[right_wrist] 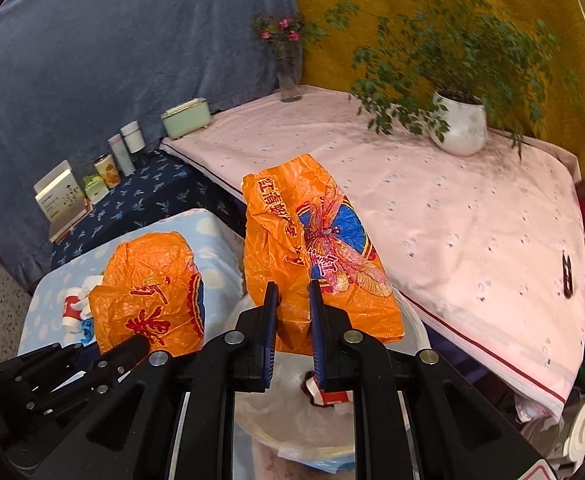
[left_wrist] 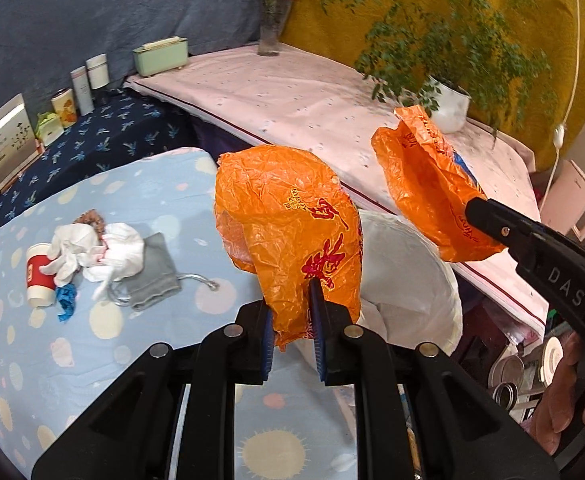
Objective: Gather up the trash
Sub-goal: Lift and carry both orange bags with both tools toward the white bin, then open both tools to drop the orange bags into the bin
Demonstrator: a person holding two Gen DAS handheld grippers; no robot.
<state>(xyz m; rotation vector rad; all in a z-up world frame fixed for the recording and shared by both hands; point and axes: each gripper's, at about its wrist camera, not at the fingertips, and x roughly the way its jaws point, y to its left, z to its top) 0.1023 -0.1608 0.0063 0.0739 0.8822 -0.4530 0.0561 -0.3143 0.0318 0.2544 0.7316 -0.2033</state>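
Observation:
My left gripper (left_wrist: pixel 292 304) is shut on a crumpled orange plastic bag (left_wrist: pixel 288 224) with red print, held up over the edge of the blue dotted table (left_wrist: pixel 140 360). My right gripper (right_wrist: pixel 292 286) is shut on a second orange bag (right_wrist: pixel 316 240) with a dragonfly print. Each gripper also shows in the other view, the right gripper (left_wrist: pixel 476 208) and the left gripper (right_wrist: pixel 138 344). Below both stands a bin with a white liner (right_wrist: pixel 292 424). A red paper cup (left_wrist: pixel 38 276), white tissues (left_wrist: pixel 92 256), a blue scrap (left_wrist: pixel 66 300) and a grey pouch (left_wrist: pixel 152 272) lie on the blue table.
A pink-covered table (right_wrist: pixel 472 220) carries a potted plant (right_wrist: pixel 458 124), a flower vase (right_wrist: pixel 290 76) and a green box (right_wrist: pixel 184 118). Cans and a carton (left_wrist: pixel 8 140) stand on a dark blue cloth. A person's hand (left_wrist: pixel 564 400) holds the right gripper.

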